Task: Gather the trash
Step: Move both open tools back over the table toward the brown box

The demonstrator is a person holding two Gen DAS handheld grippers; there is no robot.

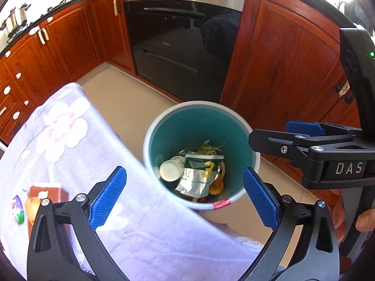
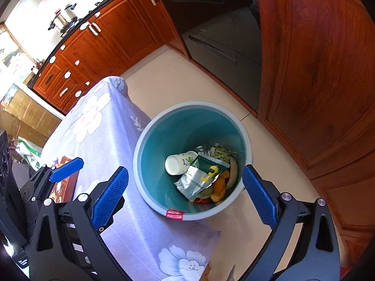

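A teal bin with a grey rim (image 1: 150, 126) (image 2: 140, 138) stands on the floor against the table's edge. In it lie a white paper cup (image 1: 170, 169) (image 2: 175, 164), a green and silver foil packet (image 1: 199, 175) (image 2: 199, 178), orange peel (image 2: 221, 187) and green scraps (image 2: 221, 152). My left gripper (image 1: 185, 173) hangs open above the bin with nothing between its blue pads. My right gripper (image 2: 185, 171) is also open and empty over the bin. Each gripper shows in the other's view, the right gripper (image 1: 281, 133) at the right edge and the left gripper (image 2: 51, 175) at the left.
The table wears a lilac floral cloth (image 1: 70, 145) (image 2: 105, 128); a brown carton (image 1: 49, 192) and a small colourful packet (image 1: 17, 210) lie on it. Wooden cabinets (image 1: 281, 58), a black oven (image 1: 182, 46) and beige floor tiles (image 2: 164, 82) surround the bin. A hand (image 1: 365, 220) holds the right gripper.
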